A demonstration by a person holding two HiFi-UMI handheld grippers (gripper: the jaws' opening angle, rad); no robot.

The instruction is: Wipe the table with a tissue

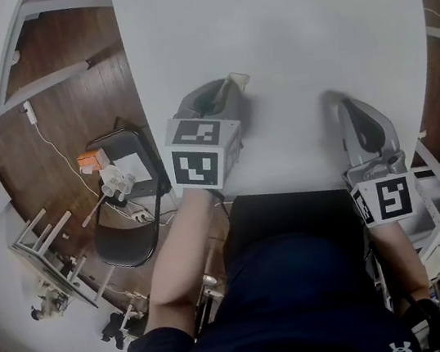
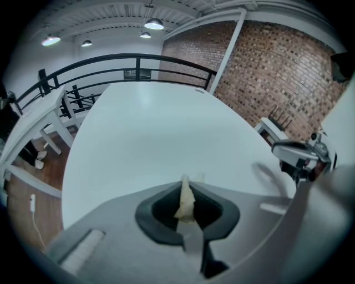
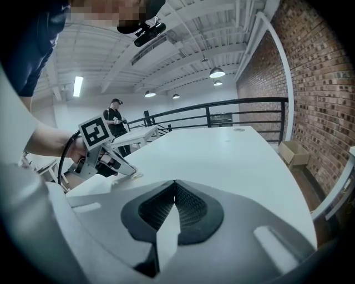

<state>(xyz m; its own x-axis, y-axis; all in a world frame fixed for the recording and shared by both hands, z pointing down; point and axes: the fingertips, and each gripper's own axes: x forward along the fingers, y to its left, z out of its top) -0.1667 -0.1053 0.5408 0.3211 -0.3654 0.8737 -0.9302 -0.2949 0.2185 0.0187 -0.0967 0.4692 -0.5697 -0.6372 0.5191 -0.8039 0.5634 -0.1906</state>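
Note:
A small crumpled cream tissue (image 2: 185, 202) is pinched between the jaws of my left gripper (image 2: 186, 195), which is shut on it. In the head view the tissue (image 1: 236, 82) pokes out of the left gripper (image 1: 227, 93) and rests on the white table (image 1: 281, 37) near its front left edge. My right gripper (image 1: 345, 106) lies at the table's front right, jaws shut with nothing between them (image 3: 174, 185). In the right gripper view the left gripper (image 3: 132, 173) touches the tabletop with the tissue (image 3: 135, 175) at its tip.
The long white table (image 2: 150, 127) stretches ahead to a black railing (image 2: 111, 64) and a brick wall (image 2: 277, 72). A black chair (image 1: 124, 194) with small items stands on the wooden floor left of the table. A person (image 3: 115, 123) stands far off.

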